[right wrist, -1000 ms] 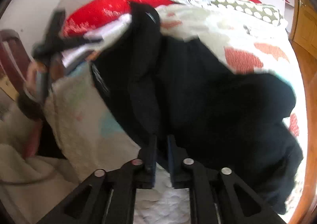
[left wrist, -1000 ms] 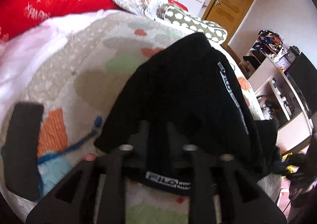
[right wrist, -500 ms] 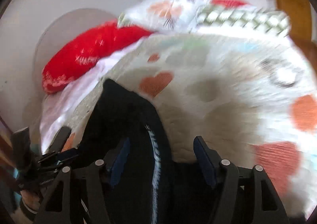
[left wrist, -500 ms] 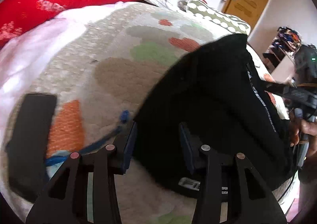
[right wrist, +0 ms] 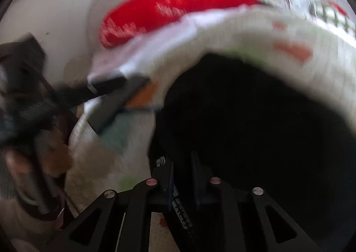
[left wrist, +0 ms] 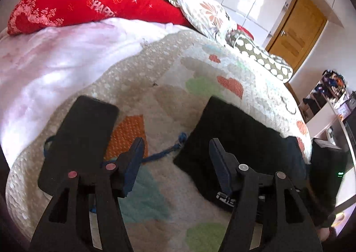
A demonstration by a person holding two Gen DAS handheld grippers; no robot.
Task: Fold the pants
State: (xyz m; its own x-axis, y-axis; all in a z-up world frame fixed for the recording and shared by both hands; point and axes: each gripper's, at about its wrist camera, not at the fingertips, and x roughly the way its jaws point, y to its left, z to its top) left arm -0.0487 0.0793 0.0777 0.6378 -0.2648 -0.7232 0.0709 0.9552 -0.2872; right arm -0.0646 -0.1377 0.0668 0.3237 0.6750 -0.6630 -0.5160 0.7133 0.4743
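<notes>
The black pants (left wrist: 240, 131) lie folded on the patterned blanket (left wrist: 155, 87), right of centre in the left wrist view. My left gripper (left wrist: 175, 143) hangs over the blanket at their left edge. Its jaws are opening, with only blanket and a blue cord (left wrist: 164, 151) between them; the right finger (left wrist: 220, 163) overlaps the pants' edge. The right wrist view is blurred. There the pants (right wrist: 255, 118) fill the lower right, and my right gripper (right wrist: 182, 160) is closing to a narrow gap on their lettered waistband (right wrist: 181, 207). The left gripper (right wrist: 106, 94) shows at the left.
A flat black phone-like slab (left wrist: 80, 136) lies on the blanket left of the left gripper. A red pillow (left wrist: 89, 2), a floral pillow (left wrist: 204, 11) and a dotted one (left wrist: 262, 58) line the bed's far end. A wooden door (left wrist: 296, 36) and cluttered shelves (left wrist: 329, 96) stand at the right.
The left gripper let go of the pants, opened wide and moved left off them. The right gripper opened, swung across the bed, then narrowed on the waistband again.
</notes>
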